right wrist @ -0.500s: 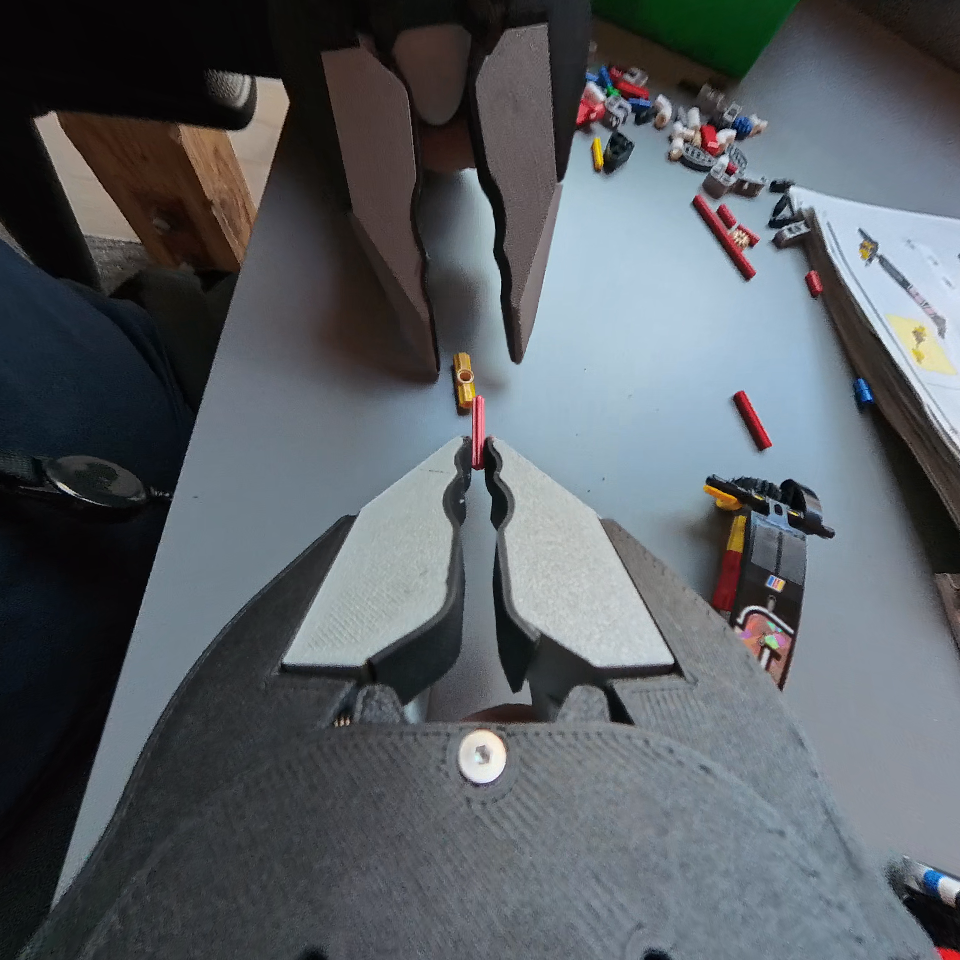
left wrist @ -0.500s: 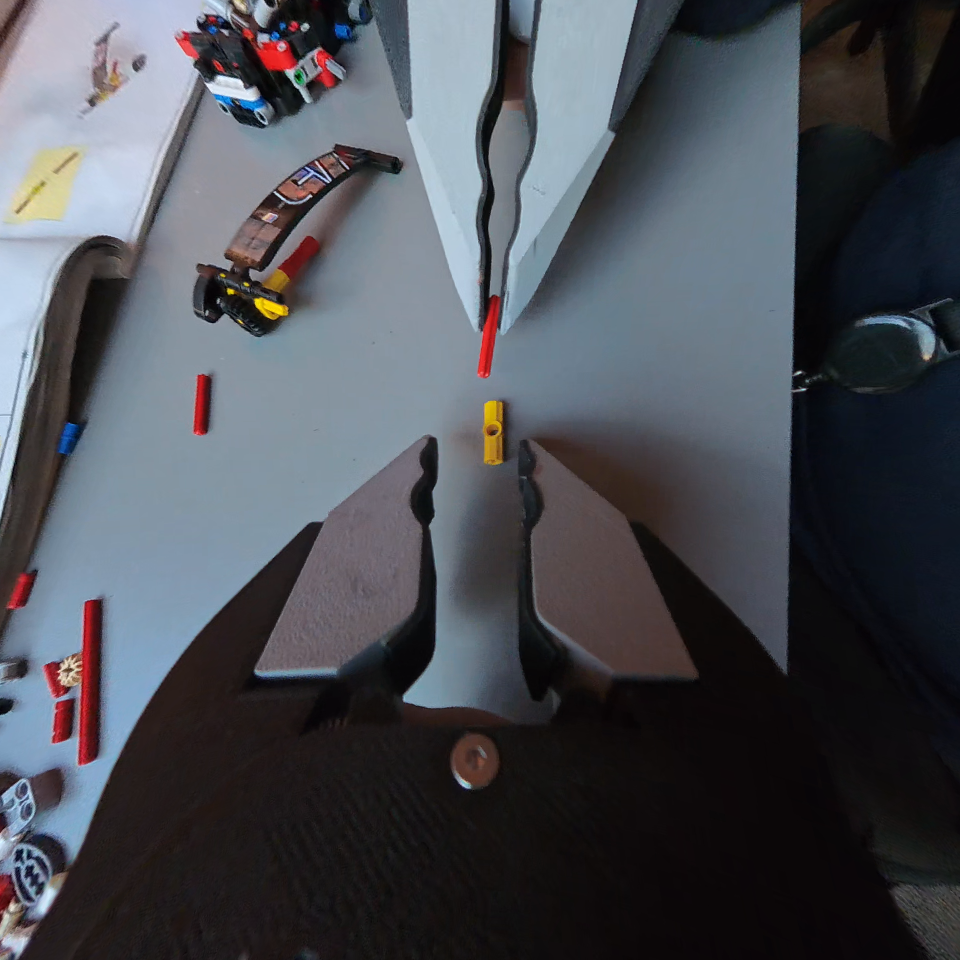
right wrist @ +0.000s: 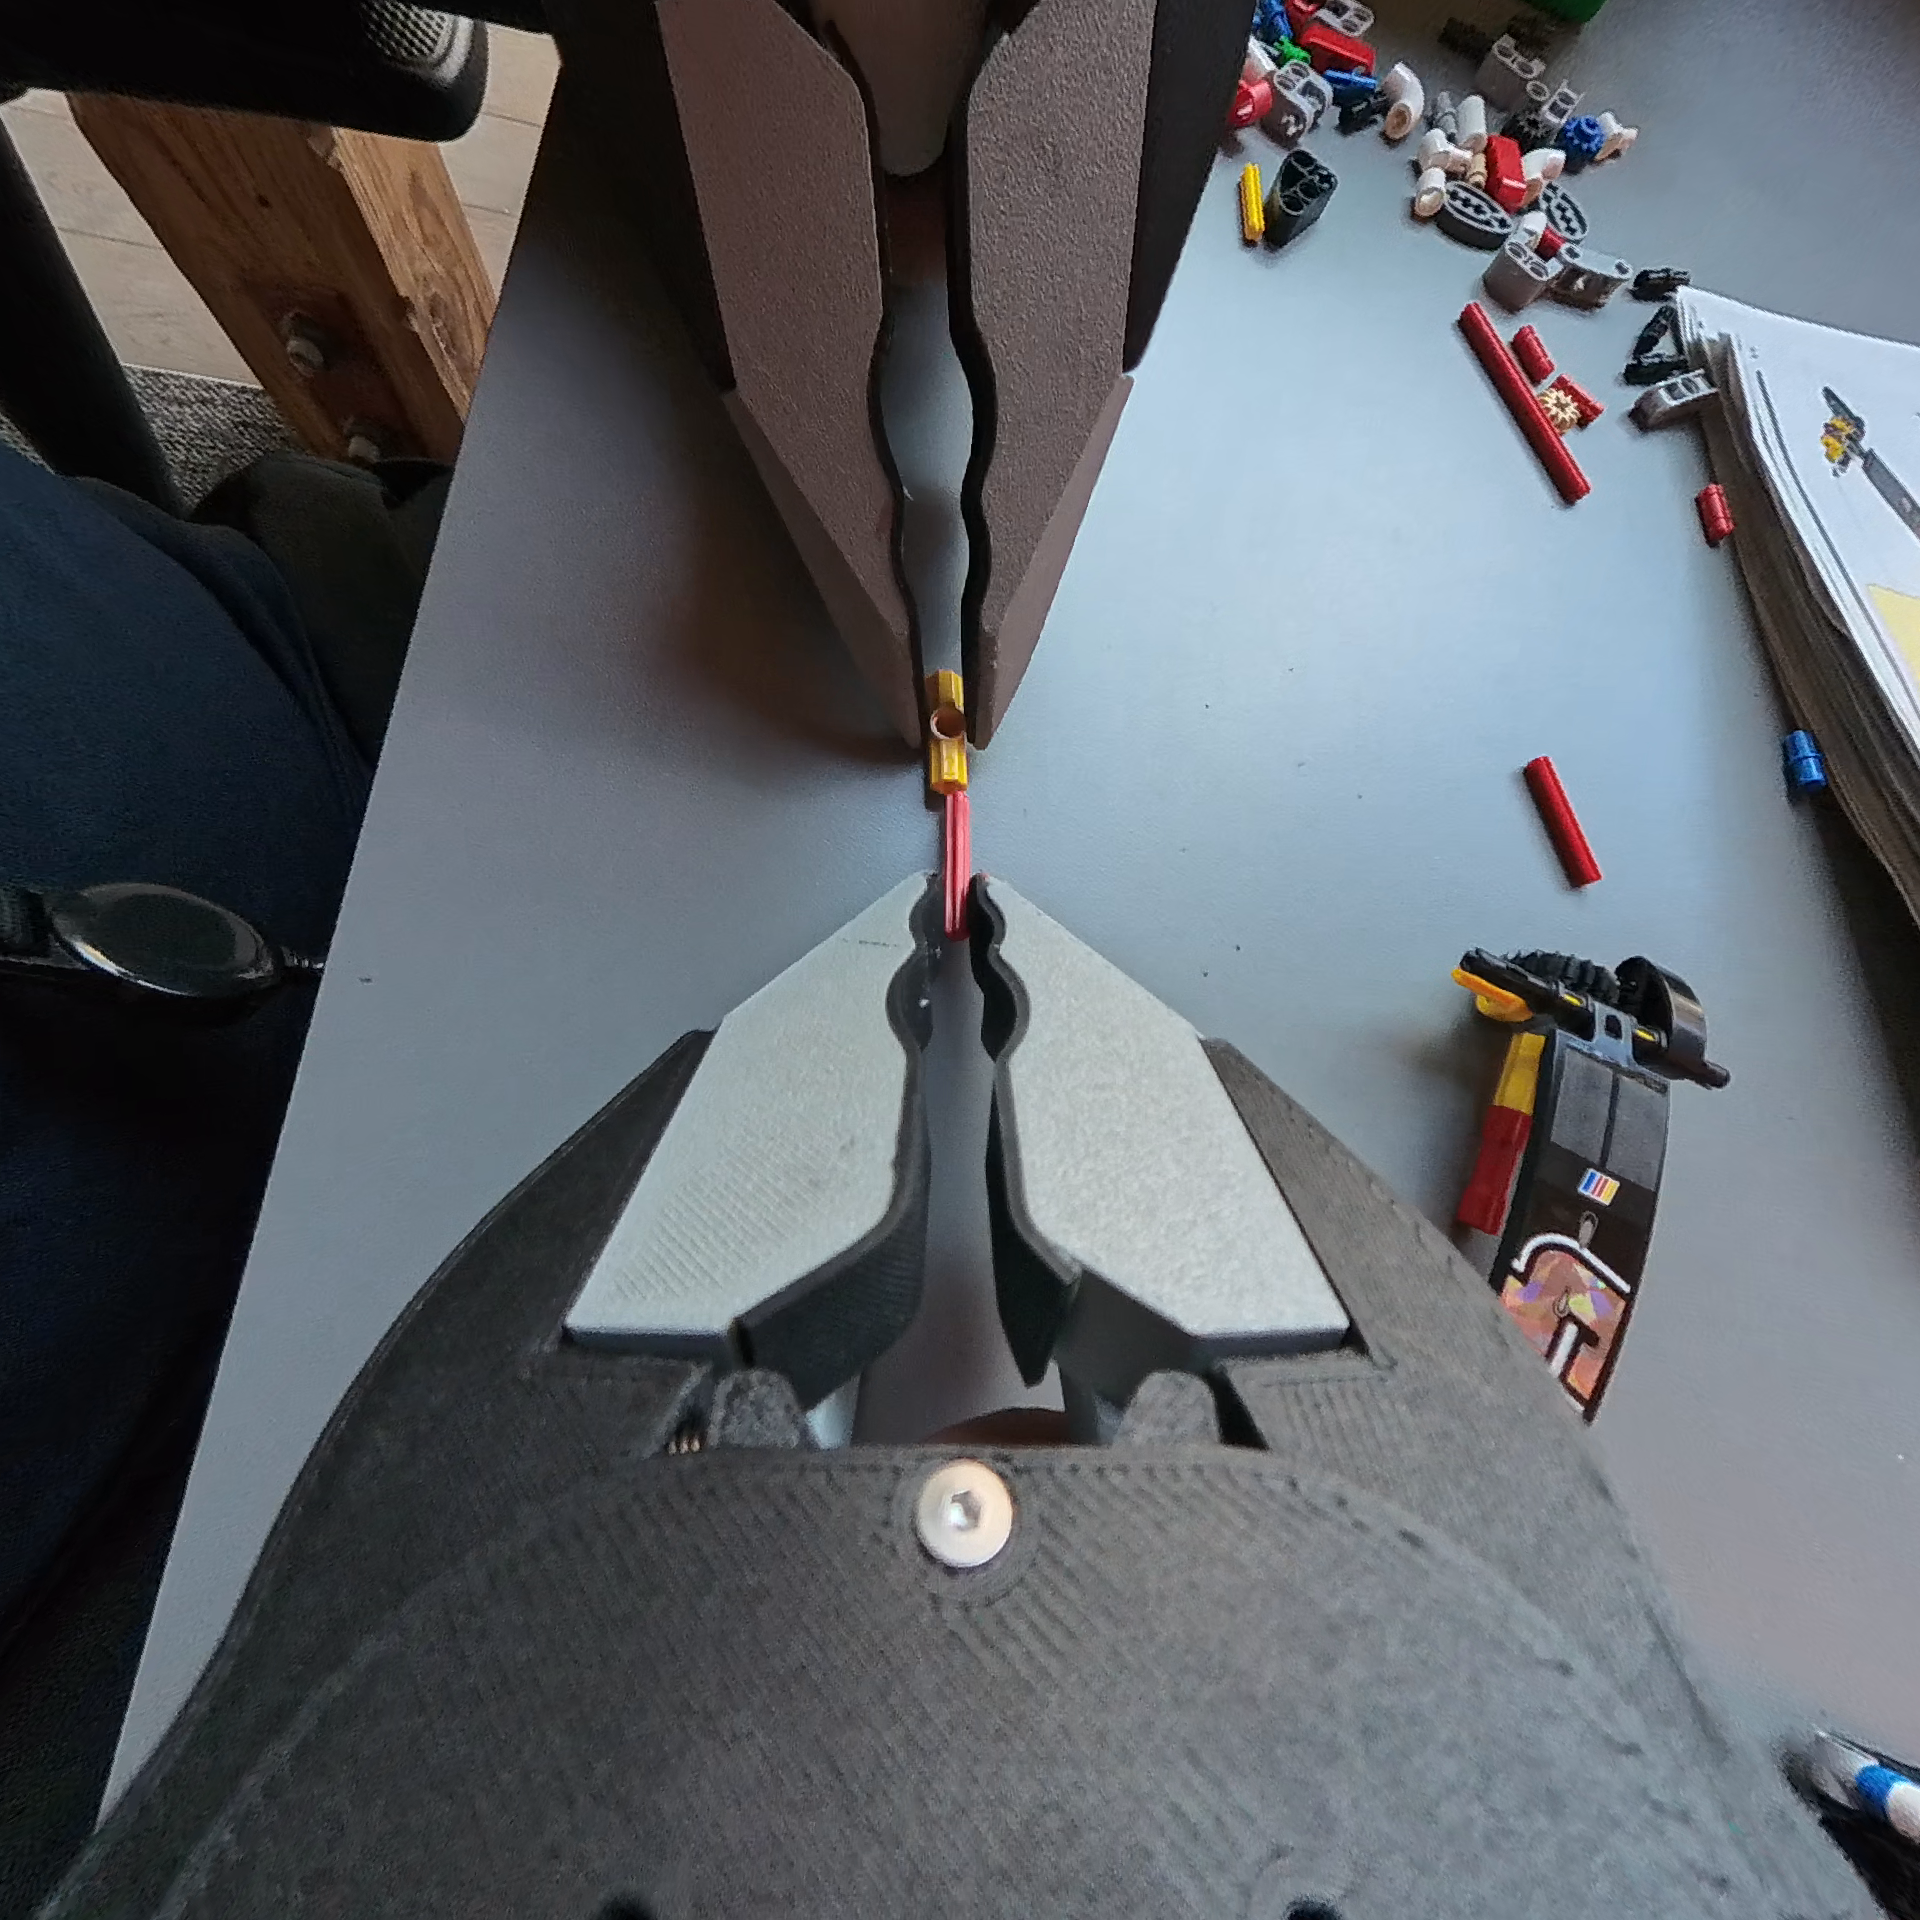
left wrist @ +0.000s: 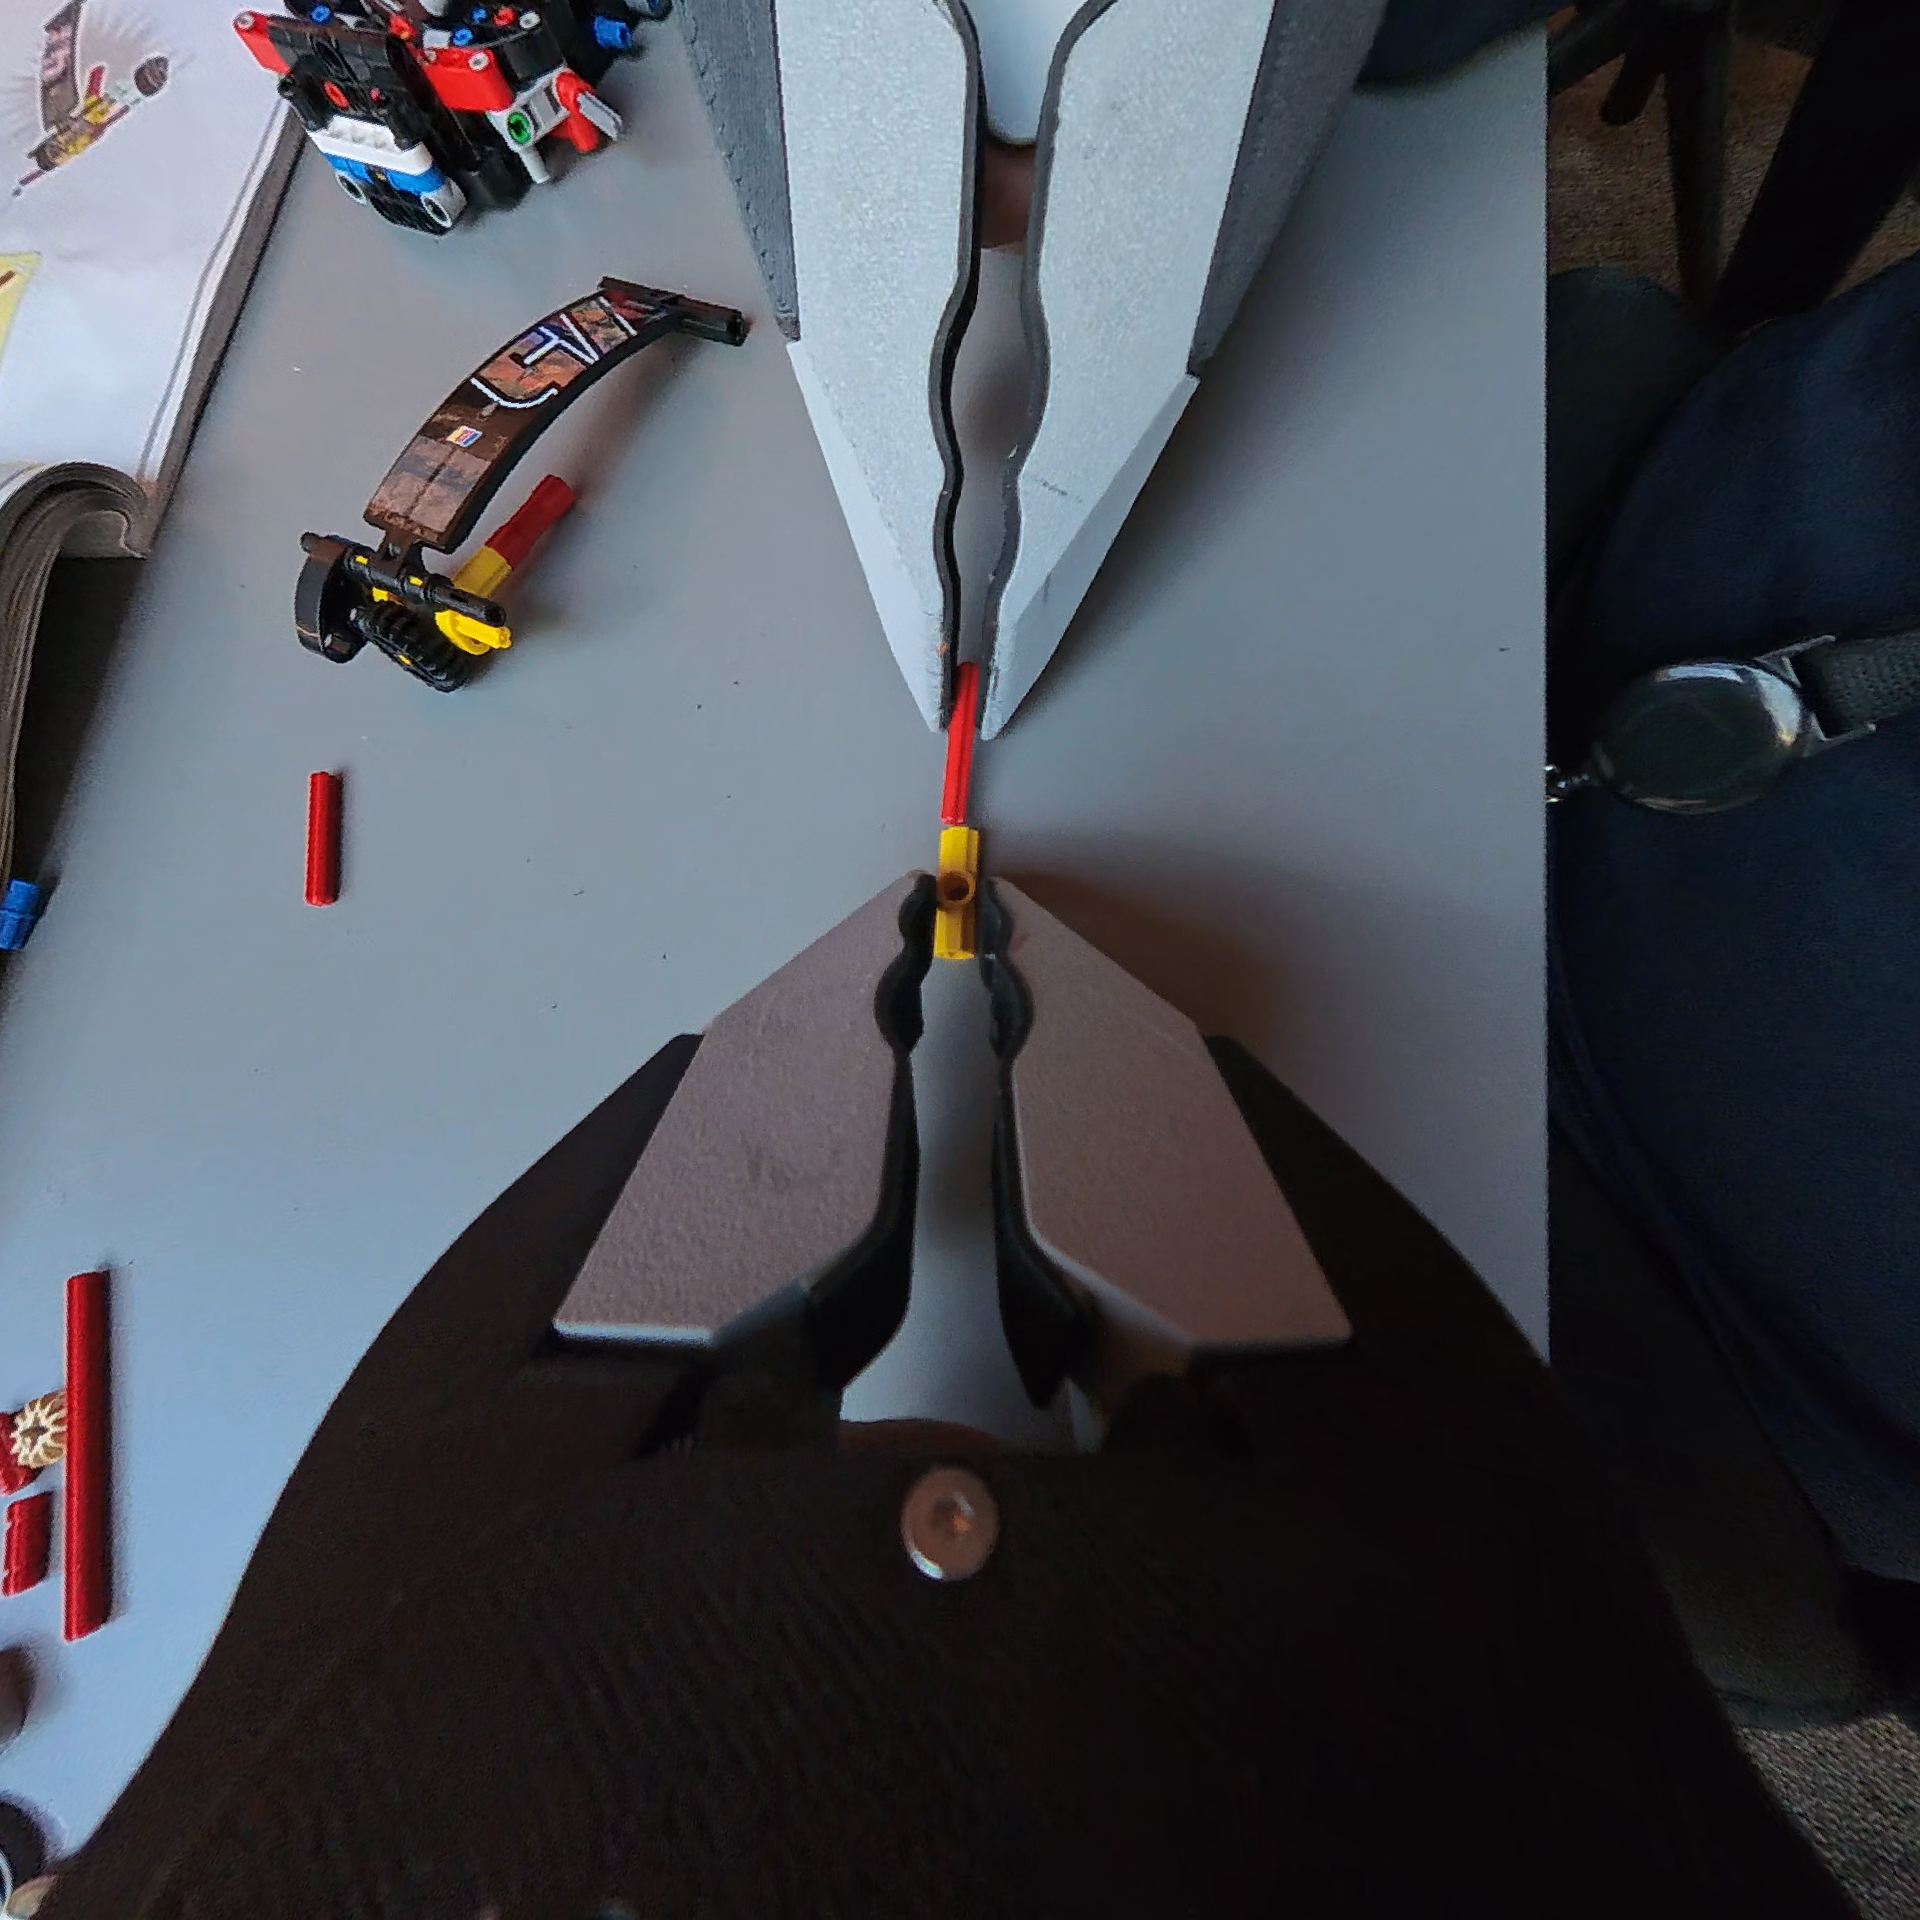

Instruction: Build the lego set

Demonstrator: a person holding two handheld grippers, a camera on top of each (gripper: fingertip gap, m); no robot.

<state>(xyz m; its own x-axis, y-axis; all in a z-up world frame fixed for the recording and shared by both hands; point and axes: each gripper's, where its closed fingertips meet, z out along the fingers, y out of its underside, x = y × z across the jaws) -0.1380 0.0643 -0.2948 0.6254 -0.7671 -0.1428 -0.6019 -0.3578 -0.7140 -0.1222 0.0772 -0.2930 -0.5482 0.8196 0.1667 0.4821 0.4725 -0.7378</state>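
Right now my left gripper (left wrist: 954, 902) pinches a small yellow connector (left wrist: 956, 883) at frame centre, open end facing out, while my right gripper (right wrist: 954, 902) grips a thin red rod (right wrist: 954, 857) aimed at it; their ends seem just touching above the grey table (left wrist: 1299, 831).

Left gripper (left wrist: 956, 894): the two brown fingers are close together, and their tips press on a small yellow piece (left wrist: 956, 888).
Right gripper (right wrist: 954, 904): the two light grey fingers are nearly together, and their tips pinch a thin red rod (right wrist: 954, 862).
Pose: both grippers are low over the table and point tip to tip at each other, near each other.
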